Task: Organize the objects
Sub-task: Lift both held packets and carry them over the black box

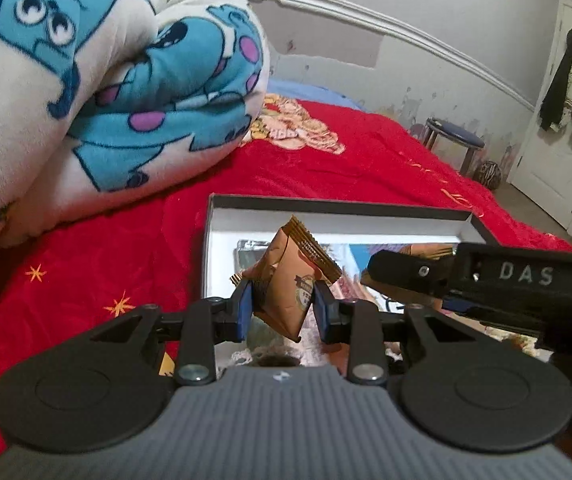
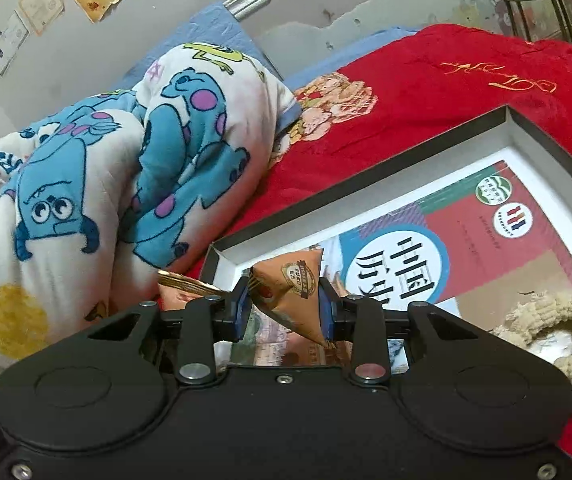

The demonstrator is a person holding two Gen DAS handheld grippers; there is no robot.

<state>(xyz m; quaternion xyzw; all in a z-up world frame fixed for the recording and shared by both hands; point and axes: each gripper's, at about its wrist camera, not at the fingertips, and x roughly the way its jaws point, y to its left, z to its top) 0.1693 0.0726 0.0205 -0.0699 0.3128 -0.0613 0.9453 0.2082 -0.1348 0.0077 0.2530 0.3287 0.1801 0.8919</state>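
Jaws of left gripper (image 1: 282, 307) clamped on a brown snack packet (image 1: 290, 276), held tilted above the near end of an open shallow box (image 1: 338, 208) on the red bed cover (image 1: 97, 256). Jaws of right gripper (image 2: 284, 307) likewise pinching a second brown packet (image 2: 298, 288) over the box's near corner. Inside the box: a book (image 2: 466, 248) lying flat, a beige knitted ring (image 2: 542, 320) upon it. Rolled cartoon blanket (image 2: 97, 184) just beside.
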